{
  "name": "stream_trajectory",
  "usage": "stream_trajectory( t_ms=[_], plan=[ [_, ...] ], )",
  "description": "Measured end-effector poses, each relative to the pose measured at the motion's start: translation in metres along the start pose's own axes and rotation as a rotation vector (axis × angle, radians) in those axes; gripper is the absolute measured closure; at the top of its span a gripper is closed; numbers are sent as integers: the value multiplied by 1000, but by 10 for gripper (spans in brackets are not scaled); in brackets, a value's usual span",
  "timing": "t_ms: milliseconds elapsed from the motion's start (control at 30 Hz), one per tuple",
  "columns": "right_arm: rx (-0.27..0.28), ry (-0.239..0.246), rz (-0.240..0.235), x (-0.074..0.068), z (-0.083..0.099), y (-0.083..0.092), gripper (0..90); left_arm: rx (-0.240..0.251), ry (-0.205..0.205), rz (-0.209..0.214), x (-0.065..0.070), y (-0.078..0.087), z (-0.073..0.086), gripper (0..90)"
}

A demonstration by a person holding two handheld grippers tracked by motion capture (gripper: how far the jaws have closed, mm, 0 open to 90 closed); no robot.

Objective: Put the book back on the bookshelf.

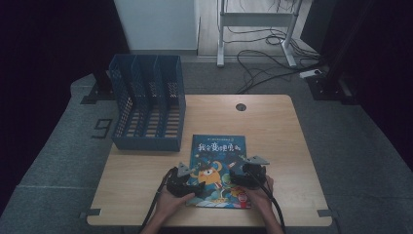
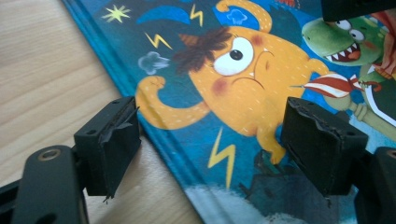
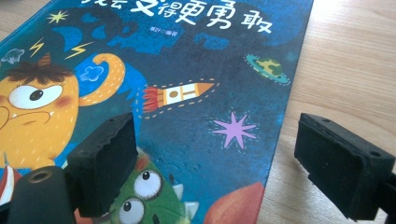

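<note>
A blue picture book [image 1: 217,168] with an orange one-eyed monster on its cover lies flat on the wooden table [image 1: 272,131], near the front edge. My left gripper [image 1: 184,179] is low over the book's [image 2: 233,70] left edge, jaws wide apart, one on each side of the spine edge; no pad presses on it. My right gripper [image 1: 249,173] is over the book's [image 3: 187,93] right edge, open, one jaw above the cover and the other above bare wood. In the left gripper view my left gripper [image 2: 212,140] is open; in the right gripper view my right gripper [image 3: 215,158] is open too.
A blue perforated file rack [image 1: 146,102] with several slots stands at the table's back left. A cable hole [image 1: 240,107] is near the far edge. Behind the table are a desk frame [image 1: 255,29] and cables [image 1: 272,58] on the floor.
</note>
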State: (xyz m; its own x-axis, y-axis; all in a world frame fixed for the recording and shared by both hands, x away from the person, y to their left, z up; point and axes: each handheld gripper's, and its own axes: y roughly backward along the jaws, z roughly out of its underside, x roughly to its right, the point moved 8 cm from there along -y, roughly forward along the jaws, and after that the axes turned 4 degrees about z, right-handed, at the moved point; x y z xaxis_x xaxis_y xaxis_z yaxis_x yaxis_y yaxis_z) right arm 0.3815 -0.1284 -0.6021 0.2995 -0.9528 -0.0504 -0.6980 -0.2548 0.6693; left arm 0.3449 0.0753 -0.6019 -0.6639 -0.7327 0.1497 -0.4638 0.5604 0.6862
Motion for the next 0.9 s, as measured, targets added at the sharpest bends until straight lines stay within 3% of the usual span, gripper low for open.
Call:
stream_trajectory(
  t_ms=[233, 600, 833, 900],
  plan=[
    [-5, -6, -28, -5, 0, -3, 127, 0, 23, 13, 0, 1, 1, 180],
    [-29, -12, -43, -3, -1, -3, 136, 4, 19, 16, 2, 2, 3, 171],
    [-33, -137, -122, 2, -4, 2, 163, 1, 12, 12, 3, 2, 4, 172],
    [-34, -146, -128, 3, -4, 2, 167, 1, 11, 13, 3, 2, 4, 173]
  ],
)
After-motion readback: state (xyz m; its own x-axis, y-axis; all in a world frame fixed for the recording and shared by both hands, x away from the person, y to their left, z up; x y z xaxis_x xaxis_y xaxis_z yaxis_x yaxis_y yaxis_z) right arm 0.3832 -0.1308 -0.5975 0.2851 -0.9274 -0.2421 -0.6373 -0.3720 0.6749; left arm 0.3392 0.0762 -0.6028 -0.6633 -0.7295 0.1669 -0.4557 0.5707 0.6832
